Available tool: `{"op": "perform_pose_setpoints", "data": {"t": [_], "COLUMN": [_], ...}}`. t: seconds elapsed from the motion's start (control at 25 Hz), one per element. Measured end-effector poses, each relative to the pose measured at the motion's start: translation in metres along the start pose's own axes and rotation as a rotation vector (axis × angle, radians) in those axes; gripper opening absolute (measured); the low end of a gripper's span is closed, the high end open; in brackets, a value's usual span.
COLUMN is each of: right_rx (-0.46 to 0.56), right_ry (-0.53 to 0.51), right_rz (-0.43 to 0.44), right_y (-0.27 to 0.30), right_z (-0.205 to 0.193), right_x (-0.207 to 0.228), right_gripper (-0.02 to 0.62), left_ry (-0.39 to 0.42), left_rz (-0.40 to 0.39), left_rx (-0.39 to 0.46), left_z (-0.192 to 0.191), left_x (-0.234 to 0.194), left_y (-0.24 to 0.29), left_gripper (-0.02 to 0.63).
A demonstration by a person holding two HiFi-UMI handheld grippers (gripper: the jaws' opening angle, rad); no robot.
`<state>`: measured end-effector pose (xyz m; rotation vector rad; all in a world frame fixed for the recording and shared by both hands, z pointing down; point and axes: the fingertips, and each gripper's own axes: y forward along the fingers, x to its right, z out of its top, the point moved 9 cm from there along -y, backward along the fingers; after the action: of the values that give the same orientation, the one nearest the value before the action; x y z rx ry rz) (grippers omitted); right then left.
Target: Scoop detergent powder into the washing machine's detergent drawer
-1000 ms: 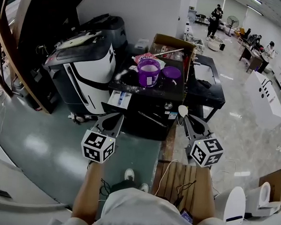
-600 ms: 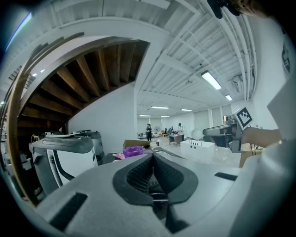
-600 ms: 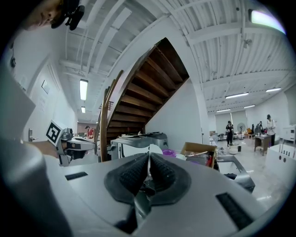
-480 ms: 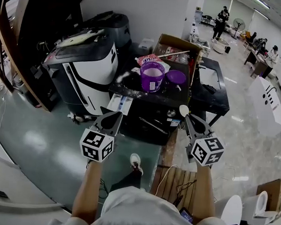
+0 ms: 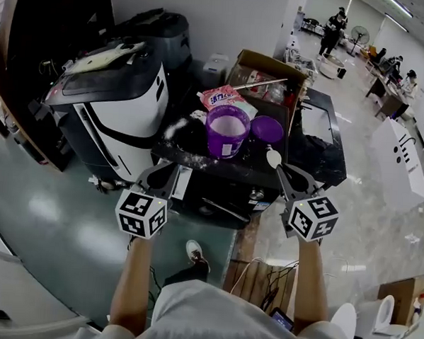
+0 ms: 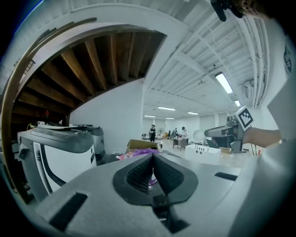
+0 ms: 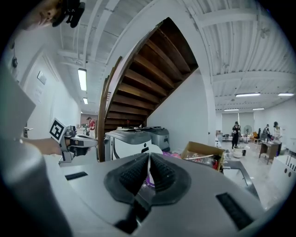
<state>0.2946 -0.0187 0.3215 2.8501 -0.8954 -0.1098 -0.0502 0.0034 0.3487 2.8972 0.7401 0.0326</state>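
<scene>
Detergent powder [image 5: 227, 122] could scatter across the black washing machine [image 5: 228, 191], I judge, if I clip the open purple tub [image 5: 224, 141] on its top while dipping in; white dust lies on the top just left of it. The drawer [image 5: 182, 181] stands pulled out at near left, partly behind my left gripper [image 5: 165, 171], whose jaws are pressed together on nothing. My right gripper [image 5: 286, 178] pinches the white spoon [image 5: 273, 158], which might twist loose.

Head view high, facing steeply down, both gripper views low, level, facing forward along own jaws, closer in, all three sharing purple tub [image 5: 227, 130], cardboard box [image 5: 269, 64].
</scene>
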Motion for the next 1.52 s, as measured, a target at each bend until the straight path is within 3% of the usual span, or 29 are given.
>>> {"op": "perform_pose_setpoints", "data": {"t": [0.36, 0.76, 1.2, 1.52], "right_rx": [-0.079, -0.264, -0.557, -0.727], "right_ry": [-0.036, -0.206, -0.389, -0.538], "right_rz": [0.032, 0.152, 0.444, 0.742], "right_y": [0.125, 0.247, 0.327, 0.357], "right_z": [0.028, 0.027, -0.010, -0.028], "right_x": [0.059, 0.076, 0.069, 0.050], "right_gripper": [0.014, 0.014, 0.014, 0.014], "left_ry": [-0.030, -0.049, -0.089, -0.087], "left_rz": [-0.021, -0.032, -0.032, 0.033], "left_rx": [-0.008, -0.025, -0.067, -0.080], "left_z": [0.014, 0.009, -0.002, 0.000], "left_x": [-0.090, -0.150, -0.157, -0.157], "left_y": [0.112, 0.176, 0.198, 0.201], "left_gripper": [0.009, 0.009, 0.009, 0.009]}}
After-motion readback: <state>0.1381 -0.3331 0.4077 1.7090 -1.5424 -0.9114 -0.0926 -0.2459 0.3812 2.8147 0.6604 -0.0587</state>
